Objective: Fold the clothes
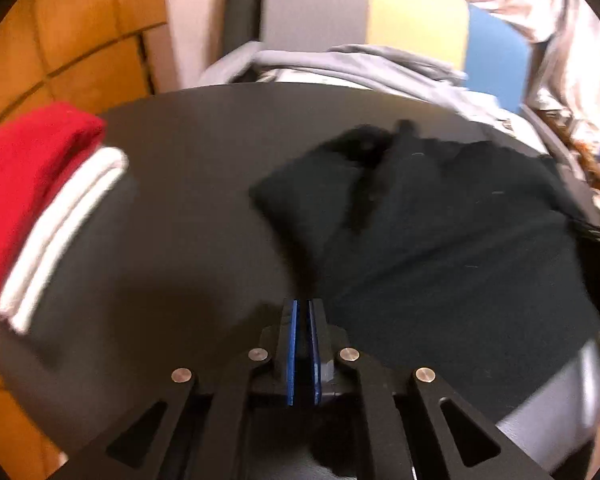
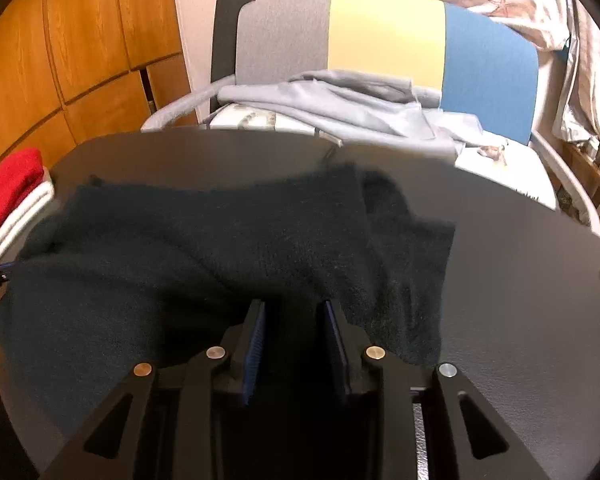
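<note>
Resting low over the black sweater (image 2: 228,248), right gripper (image 2: 296,312) jaws parted.

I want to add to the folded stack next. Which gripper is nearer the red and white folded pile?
Left. The left gripper sits at the dark garment's left edge, just right of the red and white folded pile. The right gripper is farther right, at the garment's near edge.
</note>
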The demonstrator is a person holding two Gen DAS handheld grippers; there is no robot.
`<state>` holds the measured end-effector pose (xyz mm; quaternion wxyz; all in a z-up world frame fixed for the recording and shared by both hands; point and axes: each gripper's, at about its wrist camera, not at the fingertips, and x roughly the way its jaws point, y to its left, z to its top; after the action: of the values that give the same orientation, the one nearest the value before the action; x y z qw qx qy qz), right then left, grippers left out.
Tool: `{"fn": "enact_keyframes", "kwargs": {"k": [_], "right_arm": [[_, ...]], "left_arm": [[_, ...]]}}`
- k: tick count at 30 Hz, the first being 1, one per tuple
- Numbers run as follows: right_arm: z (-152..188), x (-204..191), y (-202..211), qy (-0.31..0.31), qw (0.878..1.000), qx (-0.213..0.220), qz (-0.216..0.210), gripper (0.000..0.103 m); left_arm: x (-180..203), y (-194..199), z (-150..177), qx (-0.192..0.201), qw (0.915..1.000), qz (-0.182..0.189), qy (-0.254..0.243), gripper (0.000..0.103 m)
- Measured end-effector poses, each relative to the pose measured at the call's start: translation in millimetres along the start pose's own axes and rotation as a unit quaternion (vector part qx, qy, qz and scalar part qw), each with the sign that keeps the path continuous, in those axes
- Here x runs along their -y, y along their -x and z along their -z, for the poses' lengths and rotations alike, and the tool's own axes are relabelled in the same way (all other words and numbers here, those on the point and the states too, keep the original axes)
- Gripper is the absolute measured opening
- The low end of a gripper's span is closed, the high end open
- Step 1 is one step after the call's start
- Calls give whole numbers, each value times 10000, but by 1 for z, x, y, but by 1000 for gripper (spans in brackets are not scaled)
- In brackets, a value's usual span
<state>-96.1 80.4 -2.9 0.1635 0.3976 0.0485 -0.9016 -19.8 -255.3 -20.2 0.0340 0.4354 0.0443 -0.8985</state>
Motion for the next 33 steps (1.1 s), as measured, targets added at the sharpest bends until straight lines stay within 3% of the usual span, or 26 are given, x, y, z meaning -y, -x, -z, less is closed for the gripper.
{"fn": "enact_keyframes", "kwargs": {"k": [2,4,5,6,8,9,12,13,14,15,16,17,18,22,26,27,28,29,31,33], "right_arm": [[-15,-14,9,333,9991,212,-180,33],[-31,-28,14,672,9965,360,-345,36],[-39,-34,6,859,9953,246,-384,36],[-48,-40,-2,1027,9938,108,-410,36],[-58,-45,-28,1245,9912,-278,-364,37],[-57,-46,-38,1321,9898,-435,-320,37],[-56,-47,-64,1499,9850,-828,-206,36],[-55,-44,-63,1414,9871,-714,-224,32],[-54,-39,-61,1300,9893,-613,-242,16],[-54,-33,-58,1115,9919,-542,-262,11],[-55,-27,-55,936,9940,-469,-305,3],[-56,-22,-50,806,9952,-377,-399,2],[-57,-19,-47,768,9958,-256,-435,1],[-67,-7,-34,635,9974,231,-257,1],[-72,7,-39,232,9983,310,-425,2],[-74,8,-42,192,9983,234,-497,5],[-73,7,-44,179,9985,158,-496,18],[-72,6,-46,200,9989,134,-405,25],[-71,4,-44,234,9986,150,-442,25],[-70,-1,-36,273,9966,253,-732,25]], "left_arm": [[2,6,-11,243,9995,-166,140,8],[4,11,-22,486,9979,-331,280,16],[14,7,-33,575,9977,-327,159,32],[26,2,-44,661,9973,-315,20,58],[48,-7,-67,833,9958,-290,-257,85],[60,-11,-78,918,9946,-277,-396,89],[62,-19,-87,911,9943,-353,-434,89],[63,-21,-90,905,9942,-379,-443,89],[64,-23,-92,900,9941,-406,-453,80],[64,-26,-95,895,9940,-432,-462,53],[65,-28,-98,890,9939,-458,-471,37],[66,-31,-100,885,9937,-484,-481,11],[66,-33,-103,880,9936,-511,-490,5],[69,-43,-114,859,9930,-615,-527,5],[60,-56,-121,828,9923,-818,-415,5],[54,-62,-121,775,9926,-869,-335,5],[50,-65,-120,685,9935,-872,-263,5],[45,-68,-115,493,9950,-858,-132,8],[27,-73,-106,223,9958,-854,246,12],[11,-71,-96,117,9941,-872,642,29]]}}
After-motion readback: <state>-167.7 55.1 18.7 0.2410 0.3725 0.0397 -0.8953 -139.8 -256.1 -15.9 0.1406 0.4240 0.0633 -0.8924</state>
